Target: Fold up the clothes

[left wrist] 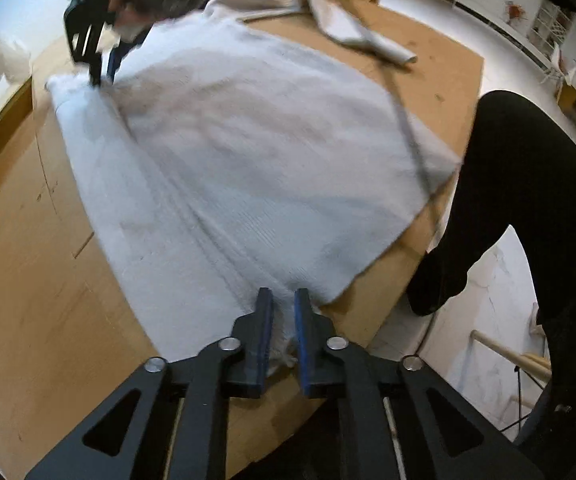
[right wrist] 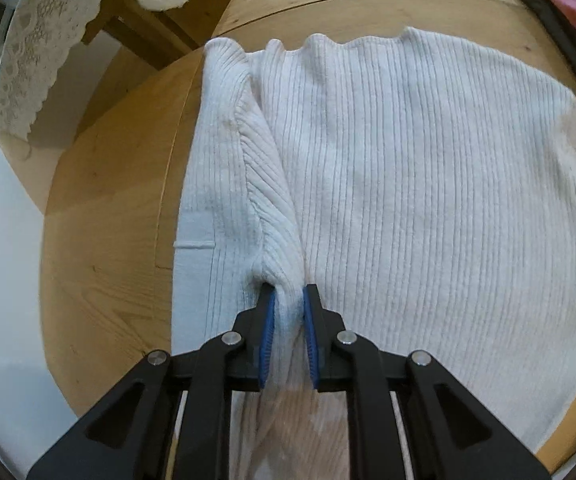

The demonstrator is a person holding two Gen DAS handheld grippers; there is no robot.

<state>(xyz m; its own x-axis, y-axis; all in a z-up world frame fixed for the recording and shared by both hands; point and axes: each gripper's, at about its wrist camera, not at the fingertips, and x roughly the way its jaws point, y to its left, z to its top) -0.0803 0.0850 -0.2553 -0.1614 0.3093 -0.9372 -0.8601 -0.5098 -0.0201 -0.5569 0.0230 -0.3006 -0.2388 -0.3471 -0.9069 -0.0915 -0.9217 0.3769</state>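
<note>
Home; lace cloth; wooden table

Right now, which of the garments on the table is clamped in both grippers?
The white ribbed sweater: both the left gripper and right gripper pinch folds of it. The beige garment lies apart, untouched; the pink one sits at the table's far edge.

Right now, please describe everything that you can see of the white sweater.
The white sweater is a ribbed knit that looks soft and thick. It lies spread on the wooden table, with one side folded over into a long ridge. The right gripper pinches this fold at one end, and the left gripper pinches the fabric at the other end. Its far sleeve lies stretched across the table.
</note>
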